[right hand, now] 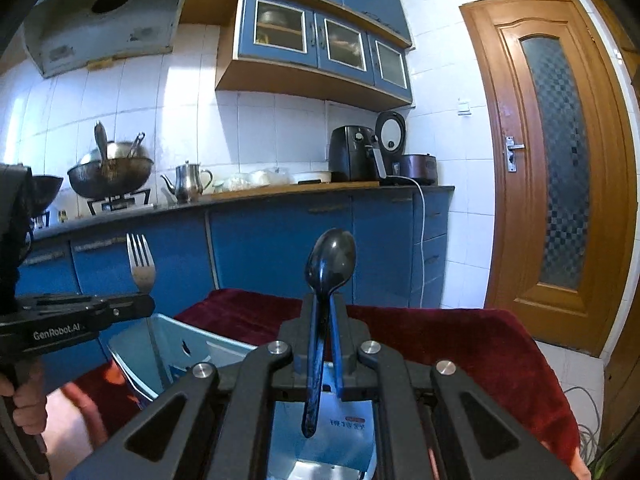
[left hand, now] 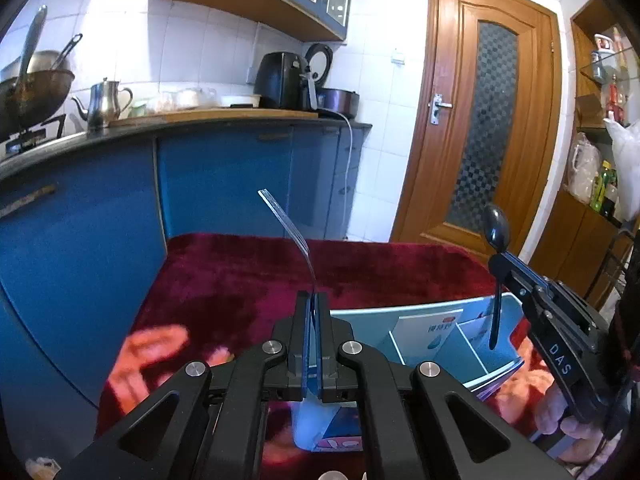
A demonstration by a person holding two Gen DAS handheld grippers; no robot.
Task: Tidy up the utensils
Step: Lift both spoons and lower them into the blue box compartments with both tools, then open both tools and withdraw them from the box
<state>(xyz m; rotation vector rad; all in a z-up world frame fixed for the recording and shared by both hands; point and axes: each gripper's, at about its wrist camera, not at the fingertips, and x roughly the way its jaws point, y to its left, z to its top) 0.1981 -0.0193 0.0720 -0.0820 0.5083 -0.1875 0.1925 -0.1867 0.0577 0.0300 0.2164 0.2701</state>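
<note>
Left claw pinches fork, tines visible only from right.

Two close tong-mounted fisheyes facing the kitchen counter, sharing red-covered table.

both tongs are black, angular, with silver round screws, blue pad edges and white lettering.
</note>
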